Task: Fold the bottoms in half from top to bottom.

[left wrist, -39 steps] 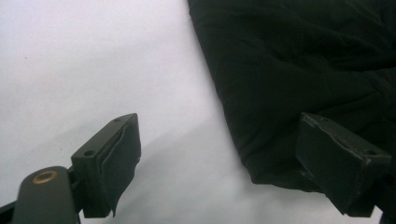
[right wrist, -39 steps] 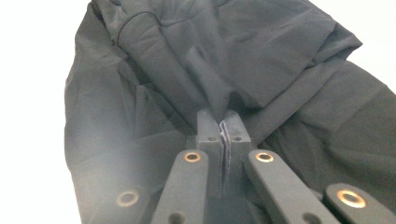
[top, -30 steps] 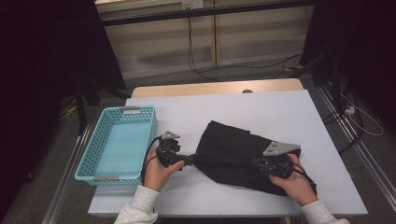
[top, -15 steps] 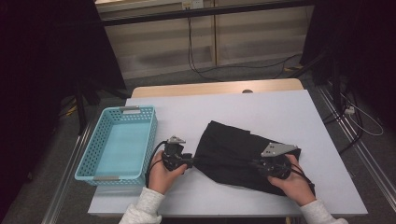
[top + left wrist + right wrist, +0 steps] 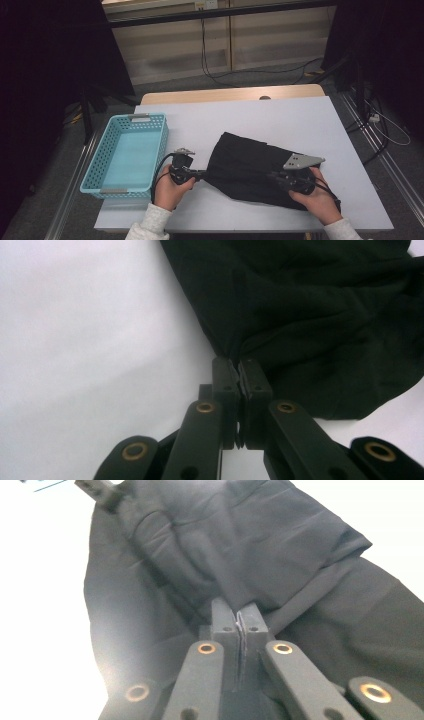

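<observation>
A black cloth (image 5: 252, 167) lies crumpled on the white table (image 5: 280, 120), on the near right part of it. A person sits at the near side and holds a gripper in each hand.

The left gripper (image 5: 200, 174) is at the left edge of the cloth. Its jaws have just been closing, and now they pinch the edge of the cloth tight. In the left gripper view (image 5: 241, 371) the two black jaws sit pressed together with a fold of black cloth (image 5: 310, 310) caught at their tips.

The right gripper (image 5: 274, 176) is on the near right part of the cloth. Its jaws are squeezed together too, with a thin bit of cloth between them, as the right gripper view (image 5: 238, 614) shows. The cloth (image 5: 260, 545) spreads out past those jaws in soft folds.

A light blue basket (image 5: 95, 170) stands on the left side of the table, just beside the left hand (image 5: 170, 187). The right hand (image 5: 315, 197) rests on the cloth near the table's near edge.
</observation>
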`<state>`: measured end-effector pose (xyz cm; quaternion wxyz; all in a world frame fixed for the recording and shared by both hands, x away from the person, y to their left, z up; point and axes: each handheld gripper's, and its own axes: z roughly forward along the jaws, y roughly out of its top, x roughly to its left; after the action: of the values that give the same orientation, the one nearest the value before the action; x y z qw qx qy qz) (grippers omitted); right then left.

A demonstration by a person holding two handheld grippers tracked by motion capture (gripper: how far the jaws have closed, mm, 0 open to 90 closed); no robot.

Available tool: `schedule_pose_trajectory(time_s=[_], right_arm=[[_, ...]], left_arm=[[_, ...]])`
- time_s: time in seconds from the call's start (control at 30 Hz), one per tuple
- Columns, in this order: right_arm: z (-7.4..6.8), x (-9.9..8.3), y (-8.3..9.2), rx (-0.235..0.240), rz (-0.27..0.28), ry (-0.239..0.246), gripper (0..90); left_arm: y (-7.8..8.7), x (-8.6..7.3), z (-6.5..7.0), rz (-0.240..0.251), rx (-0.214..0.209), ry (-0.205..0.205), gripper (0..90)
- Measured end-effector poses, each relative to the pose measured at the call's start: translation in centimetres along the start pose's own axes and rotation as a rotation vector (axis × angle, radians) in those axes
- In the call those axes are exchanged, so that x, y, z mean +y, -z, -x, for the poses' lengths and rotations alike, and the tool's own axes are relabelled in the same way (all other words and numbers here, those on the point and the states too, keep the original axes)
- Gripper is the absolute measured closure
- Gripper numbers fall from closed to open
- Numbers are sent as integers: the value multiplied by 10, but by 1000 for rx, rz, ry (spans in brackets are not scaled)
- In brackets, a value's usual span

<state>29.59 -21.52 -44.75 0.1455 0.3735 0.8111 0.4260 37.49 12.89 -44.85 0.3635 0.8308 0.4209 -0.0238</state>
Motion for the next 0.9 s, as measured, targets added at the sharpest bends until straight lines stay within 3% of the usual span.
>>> schedule_pose_trajectory(time_s=[0.1, 0.17, 0.2, 0.37, 0.5, 0.6, 0.63, 0.73, 0.9], right_arm=[[-4, 2, 4, -15, -2, 8, 723], [-2, 4, 6, -19, 6, 4, 685], [2, 7, 8, -37, 17, -13, 634], [22, 17, 5, -106, 36, -47, 546], [40, 28, -14, -176, 15, -56, 576], [52, 36, -35, -198, -23, -49, 609], [56, 41, -46, -188, -26, -38, 615], [58, 46, -53, -189, -12, -47, 616], [62, 52, -71, -188, -46, -60, 647]], left_arm=[[-4, -2, -2, -15, 14, 0, 877], [-3, -1, -1, -15, 18, -8, 876], [-2, -1, -1, -15, 20, -12, 876], [-4, 1, -1, -16, 21, -14, 874], [-5, 1, -1, -22, 24, -15, 875], [-5, 1, -2, -27, 24, -15, 876], [-5, 0, -2, -18, 18, -15, 876], [-4, 0, -3, -15, 18, -15, 876], [-6, 0, -2, -23, 20, -19, 877]])
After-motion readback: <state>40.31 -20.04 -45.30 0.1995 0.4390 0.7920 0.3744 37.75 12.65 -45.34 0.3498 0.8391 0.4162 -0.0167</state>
